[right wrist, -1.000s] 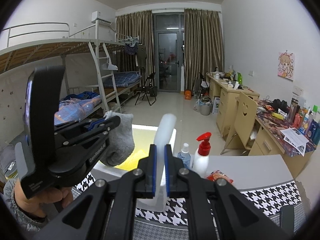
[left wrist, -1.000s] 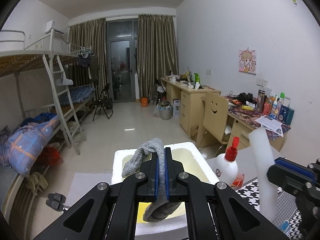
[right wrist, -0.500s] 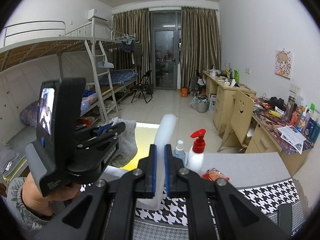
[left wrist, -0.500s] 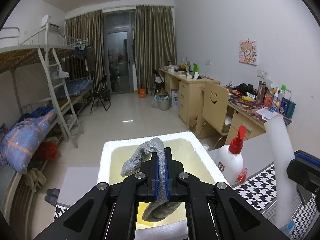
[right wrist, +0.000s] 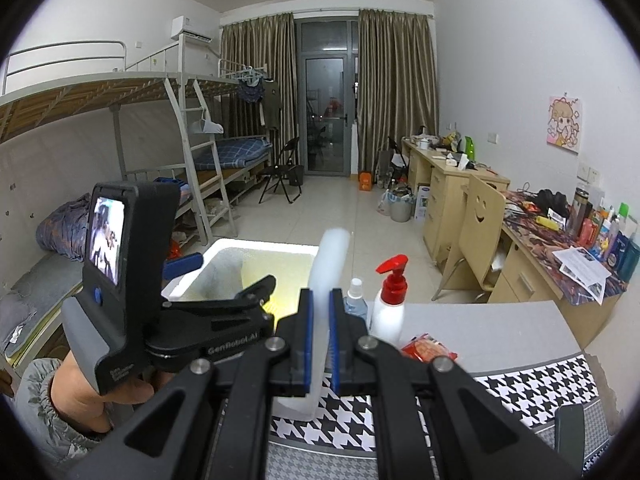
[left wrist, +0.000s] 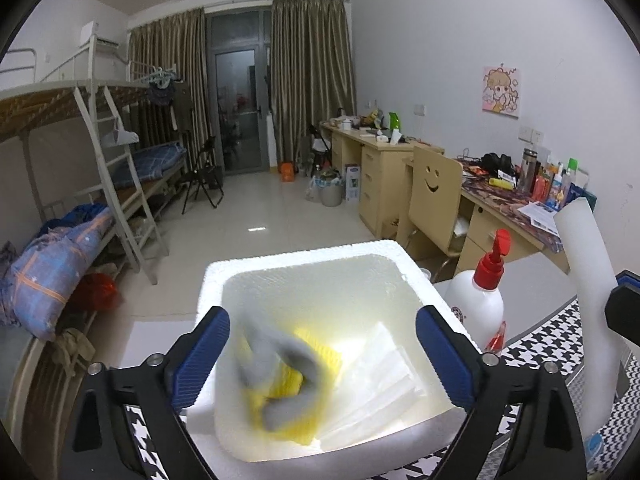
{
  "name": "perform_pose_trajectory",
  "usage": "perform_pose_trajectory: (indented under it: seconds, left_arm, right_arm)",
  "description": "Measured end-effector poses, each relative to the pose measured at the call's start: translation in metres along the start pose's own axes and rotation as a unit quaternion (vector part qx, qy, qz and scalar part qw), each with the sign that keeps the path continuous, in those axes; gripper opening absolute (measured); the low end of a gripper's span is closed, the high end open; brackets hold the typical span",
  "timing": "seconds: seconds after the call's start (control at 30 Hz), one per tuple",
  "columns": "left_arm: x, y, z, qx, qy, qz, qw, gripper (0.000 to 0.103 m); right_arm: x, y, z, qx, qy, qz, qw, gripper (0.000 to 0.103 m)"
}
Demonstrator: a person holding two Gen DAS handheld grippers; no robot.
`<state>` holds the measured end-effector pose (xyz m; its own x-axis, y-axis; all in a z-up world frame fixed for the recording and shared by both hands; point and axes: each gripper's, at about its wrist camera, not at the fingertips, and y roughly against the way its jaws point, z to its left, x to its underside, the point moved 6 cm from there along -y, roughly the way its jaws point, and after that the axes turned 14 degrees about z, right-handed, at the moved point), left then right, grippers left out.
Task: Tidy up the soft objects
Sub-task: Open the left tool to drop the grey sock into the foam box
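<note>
My left gripper [left wrist: 322, 348] is open above the white foam box [left wrist: 304, 266]. The grey sock [left wrist: 280, 364] is blurred in mid-fall between the pads, over a yellow item [left wrist: 304, 392] and white foam sheets [left wrist: 384, 364] inside the box. My right gripper [right wrist: 319, 344] is shut on a white foam strip [right wrist: 330, 264], held upright over the houndstooth mat [right wrist: 520, 392]. The strip also shows at the right of the left wrist view [left wrist: 588, 280]. The left gripper body [right wrist: 188, 320] and the box [right wrist: 224, 256] show in the right wrist view.
A white pump bottle with red top [right wrist: 390, 304], a small clear spray bottle [right wrist: 355, 300] and a red packet [right wrist: 428, 350] stand on the table right of the box. Desks and a smiley chair [right wrist: 480, 224] line the right wall; bunk beds [left wrist: 80, 184] stand on the left.
My left gripper has opened and let go of the grey sock, which drops into the foam box. The left view has tilted down toward the box. The right gripper keeps holding the foam strip.
</note>
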<state>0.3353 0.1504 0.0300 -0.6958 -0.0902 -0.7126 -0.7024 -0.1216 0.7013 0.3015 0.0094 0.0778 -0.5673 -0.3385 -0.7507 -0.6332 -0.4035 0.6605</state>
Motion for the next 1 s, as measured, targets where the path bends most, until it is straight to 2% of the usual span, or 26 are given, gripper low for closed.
perform_pose_trajectory:
  seconds: [0.1,0.43,1.0]
  left_arm:
    - [-0.001,0.006,0.004,-0.005,0.003,-0.009,0.9999,0.102]
    - [-0.001,0.017,0.015,-0.02,0.011,-0.025,0.9994,0.102]
    - [0.012,0.051,0.056,-0.048,0.044,-0.051,0.9965,0.102]
  right_arm:
    - [0.0,-0.001,-0.001,0.0,0.0,0.0,1.0,0.009]
    - [-0.001,-0.002,0.003,0.001,0.004,0.0,1.0,0.009]
    - [-0.011,-0.015,0.019,-0.005,0.01,0.01,1.0,0.009]
